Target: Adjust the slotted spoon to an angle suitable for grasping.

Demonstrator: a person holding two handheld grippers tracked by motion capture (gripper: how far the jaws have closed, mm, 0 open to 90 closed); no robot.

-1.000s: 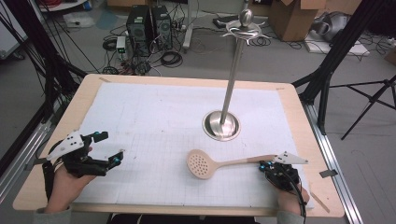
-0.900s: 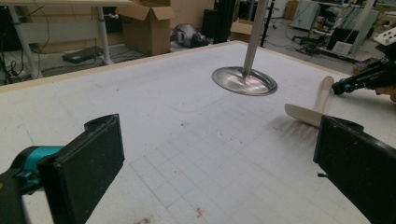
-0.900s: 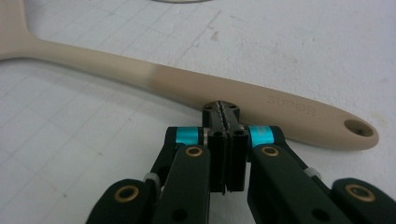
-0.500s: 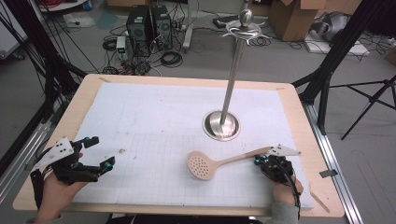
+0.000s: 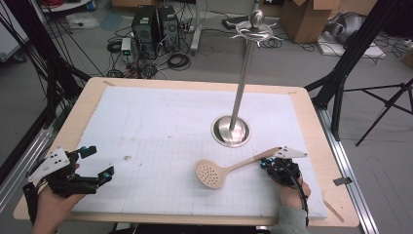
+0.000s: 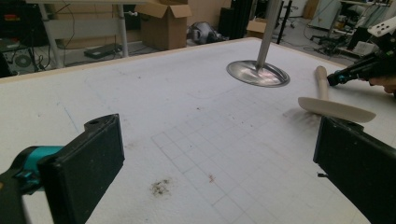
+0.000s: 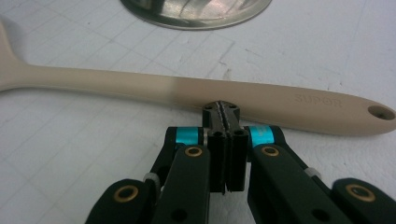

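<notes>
Resting low at the near left corner of the white mat [image 5: 160, 122], the left gripper [image 5: 95, 165] has its two black jaws spread wide apart, with nothing between them and only bare gridded mat ahead. At the near right, the right gripper [image 7: 223, 122] has its jaws pressed fully together; their tips sit just beside the near edge of the spoon's handle, seemingly touching it without clamping it. The beige slotted spoon [image 5: 229, 169] lies flat on the mat, its perforated bowl toward the middle and its handle running out to the right gripper, the hanging hole at the handle's end. Farther back, just beyond the spoon, the round steel base of the upright stand [image 5: 231, 130] rests on the mat, its pole rising to hooks at the top.
</notes>
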